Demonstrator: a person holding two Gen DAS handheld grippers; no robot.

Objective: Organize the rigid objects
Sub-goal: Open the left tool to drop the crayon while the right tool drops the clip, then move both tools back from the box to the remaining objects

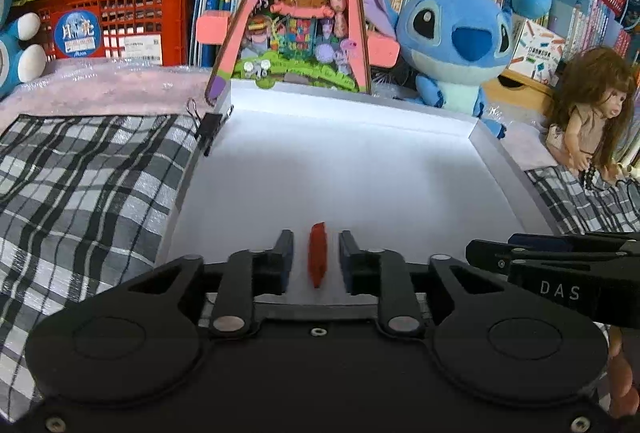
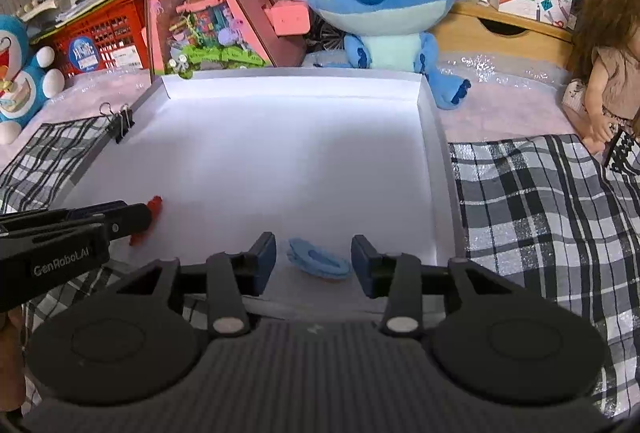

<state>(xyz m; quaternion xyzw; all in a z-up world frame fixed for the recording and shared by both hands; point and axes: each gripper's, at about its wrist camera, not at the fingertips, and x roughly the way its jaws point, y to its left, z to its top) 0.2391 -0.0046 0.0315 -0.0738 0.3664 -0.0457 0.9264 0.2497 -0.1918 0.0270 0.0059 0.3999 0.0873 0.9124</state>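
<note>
Fingers of both grippers are gaping, released: left gripper [image 1: 316, 257] is straddling the narrow red plastic piece [image 1: 318, 257], long axis near-far; right gripper [image 2: 314, 263] is straddling the flat blue disc [image 2: 320, 263].

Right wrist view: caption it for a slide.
Open right gripper straddles a blue piece in the white tray; left gripper at a red piece.

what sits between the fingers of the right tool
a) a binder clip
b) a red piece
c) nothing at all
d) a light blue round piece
d: in the right wrist view a light blue round piece lies on the white tray in the gap of the open right tool, touching neither finger; the red piece lies off to the left by the left tool.
</note>
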